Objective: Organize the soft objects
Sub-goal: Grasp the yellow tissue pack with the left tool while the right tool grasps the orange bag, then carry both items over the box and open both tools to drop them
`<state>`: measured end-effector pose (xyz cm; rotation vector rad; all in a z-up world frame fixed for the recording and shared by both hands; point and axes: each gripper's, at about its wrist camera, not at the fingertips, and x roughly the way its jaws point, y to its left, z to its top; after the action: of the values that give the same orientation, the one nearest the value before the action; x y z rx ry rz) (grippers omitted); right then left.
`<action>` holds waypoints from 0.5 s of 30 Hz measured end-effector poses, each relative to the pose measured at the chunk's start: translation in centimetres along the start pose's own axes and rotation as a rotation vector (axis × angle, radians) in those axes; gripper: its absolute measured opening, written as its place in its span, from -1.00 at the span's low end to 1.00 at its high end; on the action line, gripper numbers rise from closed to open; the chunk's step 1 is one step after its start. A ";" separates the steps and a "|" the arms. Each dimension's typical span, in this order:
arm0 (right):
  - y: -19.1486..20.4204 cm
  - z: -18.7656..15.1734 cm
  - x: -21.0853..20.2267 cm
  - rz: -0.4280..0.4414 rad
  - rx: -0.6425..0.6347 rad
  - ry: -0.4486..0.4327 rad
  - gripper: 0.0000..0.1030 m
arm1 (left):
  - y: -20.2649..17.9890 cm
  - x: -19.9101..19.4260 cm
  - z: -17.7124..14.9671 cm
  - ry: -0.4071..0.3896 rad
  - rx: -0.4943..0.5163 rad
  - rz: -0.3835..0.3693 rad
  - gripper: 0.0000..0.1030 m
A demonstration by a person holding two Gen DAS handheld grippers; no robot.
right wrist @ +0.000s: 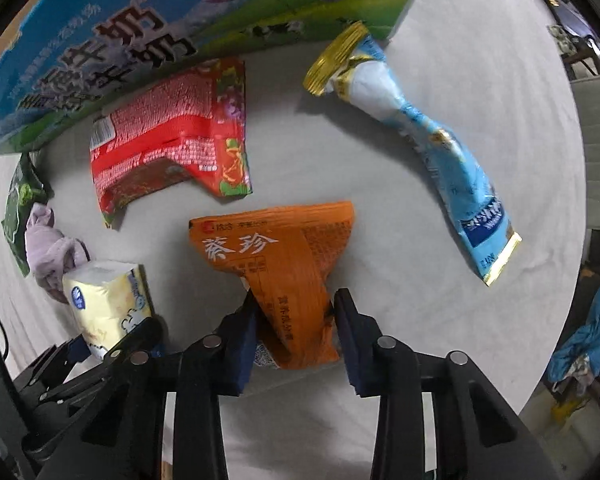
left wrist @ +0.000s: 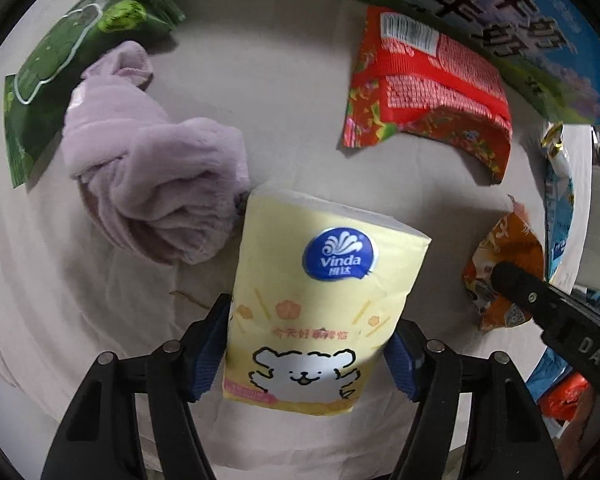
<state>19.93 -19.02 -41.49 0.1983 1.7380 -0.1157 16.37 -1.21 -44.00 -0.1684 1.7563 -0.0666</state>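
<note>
— Left gripper [left wrist: 306, 344]?

— Clamped on the yellow tissue pack [left wrist: 320, 304], blue pads [left wrist: 208, 352] pressing both long sides near the printed dog end. Held low on the pack, probably so the far end stays free to be set down first.

— And where is the pack?

— Near centre of the white cloth [left wrist: 280, 92], far corner touching or just overlapping the crumpled lilac towel [left wrist: 156, 188]. Looks deliberate — two soft things kept together on the left.

— Anything further left?

— Green wipes packet [left wrist: 72, 64], far left, just beside the towel. Seems part of the same cluster.

— Right gripper [right wrist: 294, 332]?

— Closed on the orange snack bag [right wrist: 284, 272], pinching its near, narrow end; the foil creases inward between the pads. Bag fans out wide at the far end, flat on the cloth. Hard to say whether lifted at all.

— Why grip there?

— Likely the only edge facing the fingers, and thin enough to pinch.

— Rest of the scene?

— Red packet [right wrist: 168, 136] far, lying face down by the milk carton box [right wrist: 100, 52] along the far edge. Blue-and-white pouch [right wrist: 428, 140] far right, gold seals at both ends, well apart from the bag.

— Risk?

— Slippery foil could slide from the pads; the tissue pack could nudge the towel out of place.
</note>
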 end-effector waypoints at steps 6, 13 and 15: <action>0.1 -1.7 -1.7 -0.029 -0.008 -0.034 -0.50 | 0.5 -1.0 0.0 -0.047 0.013 0.034 0.24; 0.3 -4.0 -6.6 -0.006 -0.047 -0.105 -0.51 | -0.6 -5.0 -2.6 -0.158 0.046 0.070 0.24; 0.7 -4.5 -8.5 0.005 -0.062 -0.139 -0.51 | -0.7 -7.0 -2.9 -0.187 0.057 0.057 0.24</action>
<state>17.12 -18.09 -32.34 0.1461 1.5998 -0.0701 14.83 -1.01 -36.56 -0.0800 1.5701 -0.0576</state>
